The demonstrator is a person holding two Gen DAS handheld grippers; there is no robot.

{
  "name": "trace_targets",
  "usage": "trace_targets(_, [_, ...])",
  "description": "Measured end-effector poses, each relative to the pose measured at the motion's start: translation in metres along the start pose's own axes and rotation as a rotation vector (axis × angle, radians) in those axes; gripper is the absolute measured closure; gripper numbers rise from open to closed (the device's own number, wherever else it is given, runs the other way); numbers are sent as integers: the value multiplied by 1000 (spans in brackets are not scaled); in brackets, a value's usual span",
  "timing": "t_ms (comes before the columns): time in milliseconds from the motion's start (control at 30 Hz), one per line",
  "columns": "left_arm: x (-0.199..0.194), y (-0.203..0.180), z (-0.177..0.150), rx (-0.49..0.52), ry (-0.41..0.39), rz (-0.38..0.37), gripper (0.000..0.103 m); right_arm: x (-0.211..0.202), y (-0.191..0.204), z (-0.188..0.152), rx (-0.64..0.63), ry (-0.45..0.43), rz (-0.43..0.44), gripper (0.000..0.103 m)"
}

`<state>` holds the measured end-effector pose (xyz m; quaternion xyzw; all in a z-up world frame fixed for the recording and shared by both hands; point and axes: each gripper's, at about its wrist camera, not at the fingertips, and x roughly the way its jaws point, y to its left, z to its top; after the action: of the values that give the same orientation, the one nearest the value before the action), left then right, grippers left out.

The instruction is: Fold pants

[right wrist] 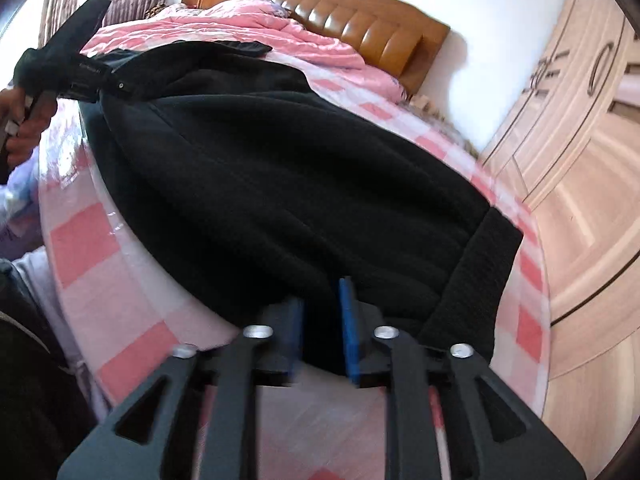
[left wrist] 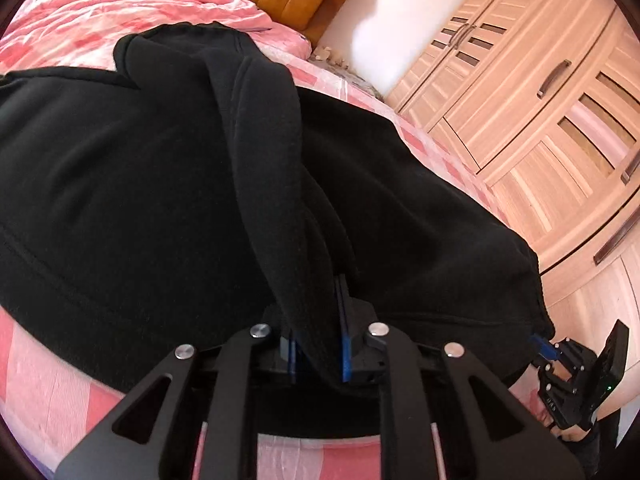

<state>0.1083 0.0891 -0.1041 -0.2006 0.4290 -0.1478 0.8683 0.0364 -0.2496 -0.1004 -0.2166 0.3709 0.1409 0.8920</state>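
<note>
Black fleece pants (left wrist: 160, 180) lie spread over the pink checked bed. My left gripper (left wrist: 320, 356) is shut on a raised fold of them, a ridge of cloth that runs up and away from between the blue pads. In the right wrist view the pants (right wrist: 300, 180) stretch back from my right gripper (right wrist: 322, 336), whose blue pads stand apart with the near hem lying loosely between them. The ribbed cuff (right wrist: 476, 276) is just to its right. The right gripper (left wrist: 542, 346) also shows at the pants' lower right corner. A hand (right wrist: 24, 120) holds the left gripper (right wrist: 104, 80) at the far end.
A pink quilt (left wrist: 132, 4) is bunched at the head of the bed below the brown padded headboard (right wrist: 372, 28). A light wooden wardrobe (left wrist: 540, 100) fills the right side beyond the bed sheet (right wrist: 132, 280) edge. A person's dark clothing (right wrist: 28, 360) is at the lower left.
</note>
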Motion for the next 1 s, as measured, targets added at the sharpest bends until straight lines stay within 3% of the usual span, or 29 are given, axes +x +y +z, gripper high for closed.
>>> trace_targets(33, [-3, -1, -2, -1, 8, 4, 80, -3, -1, 0, 22, -1, 16, 36])
trace_targets(67, [-6, -3, -3, -4, 11, 9, 65, -11, 1, -1, 42, -17, 43, 14])
trace_targets(100, [-9, -2, -5, -9, 10, 6, 58, -19, 0, -4, 71, -48, 58, 11])
trace_targets(133, [-15, 0, -4, -18, -2, -5, 46, -25, -2, -6, 101, -61, 62, 11])
trace_targets(167, [-18, 1, -4, -22, -12, 6, 42, -29, -3, -10, 140, -65, 66, 11])
trace_targets(333, [-25, 3, -2, -34, -40, 51, 39, -46, -33, -48, 526, -108, 133, 13])
trace_targets(400, [-22, 2, 0, -30, -40, 70, 38, -45, -46, -62, 669, -134, 181, 23])
trace_targets(500, [-16, 3, 3, -33, -27, 83, 38, -38, -62, -66, 808, -167, 226, 26])
trace_targets(633, [-10, -1, 4, -13, -25, 102, 38, -20, -81, -67, 933, -135, 270, 33])
trace_targets(733, [-8, -6, 5, 7, -28, 110, 40, -13, -87, -70, 995, -137, 276, 37])
trace_targets(833, [-8, -11, 6, 43, -38, 100, 66, -17, -89, -70, 998, -171, 231, 43])
trace_targets(900, [-8, -19, 5, 86, -51, 123, 73, -19, -92, -70, 997, -181, 222, 45])
trace_targets(967, [-7, -27, 4, 143, -52, 151, 87, -18, -95, -74, 1027, -188, 242, 46])
trace_targets(1000, [-5, -30, 2, 168, -46, 160, 89, -17, -97, -74, 1037, -195, 242, 54])
